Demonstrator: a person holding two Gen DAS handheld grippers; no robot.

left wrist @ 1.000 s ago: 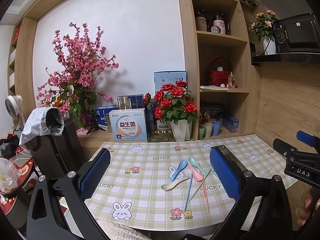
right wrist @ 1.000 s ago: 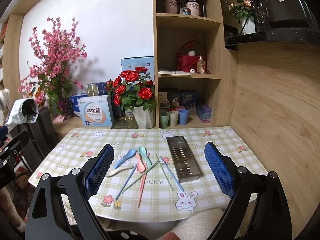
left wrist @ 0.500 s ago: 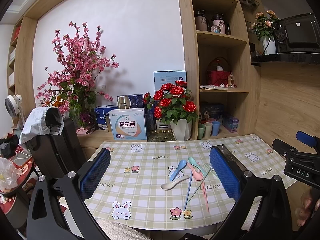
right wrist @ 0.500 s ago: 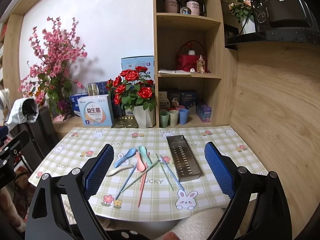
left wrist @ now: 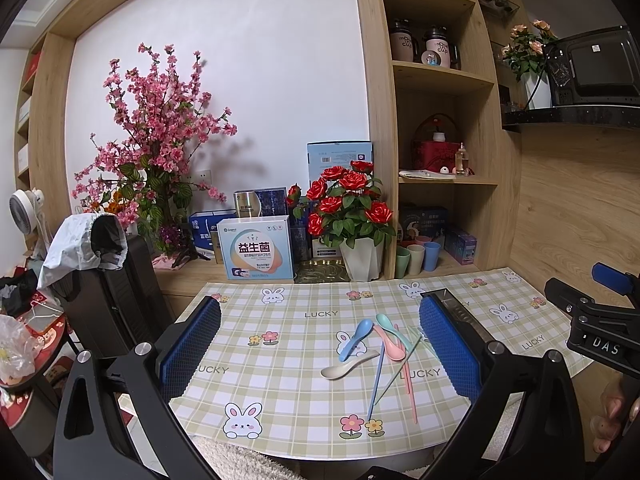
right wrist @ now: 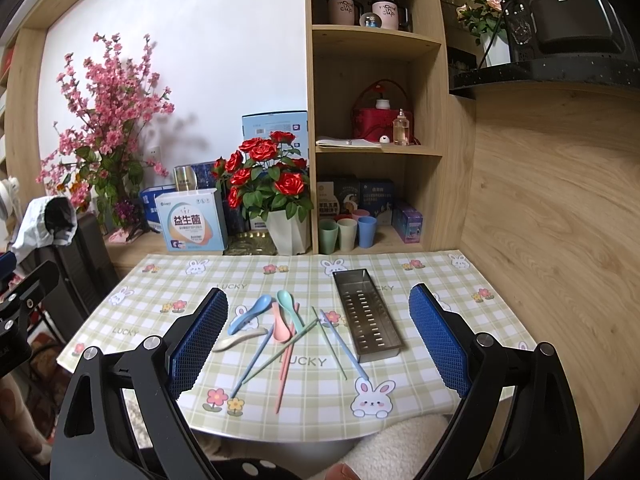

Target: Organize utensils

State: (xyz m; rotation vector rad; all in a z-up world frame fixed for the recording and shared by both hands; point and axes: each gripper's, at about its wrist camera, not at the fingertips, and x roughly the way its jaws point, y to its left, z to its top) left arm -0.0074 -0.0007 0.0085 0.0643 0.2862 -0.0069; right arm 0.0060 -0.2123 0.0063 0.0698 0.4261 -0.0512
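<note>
Right wrist view: we hold our right gripper (right wrist: 318,342) spread wide above the near edge of the table (right wrist: 432,280), its blue pads (right wrist: 438,344) well apart and touching nothing. Between them lie the utensils: a blue spoon (right wrist: 250,312), a white spoon (right wrist: 238,340), pink and teal spoons crossed at their bowls, and a loose fan of chopsticks (right wrist: 280,354), all just left of the empty metal tray (right wrist: 366,316). In the left wrist view our left gripper (left wrist: 318,344) is equally wide and holds nothing; its right pad (left wrist: 448,346) covers most of the tray (left wrist: 450,296), leaving only a far corner showing. The spoons (left wrist: 354,340) sit between the pads. How many chopsticks there are we cannot tell where they overlap. Our right gripper's body is cut off at that frame's right edge.
</note>
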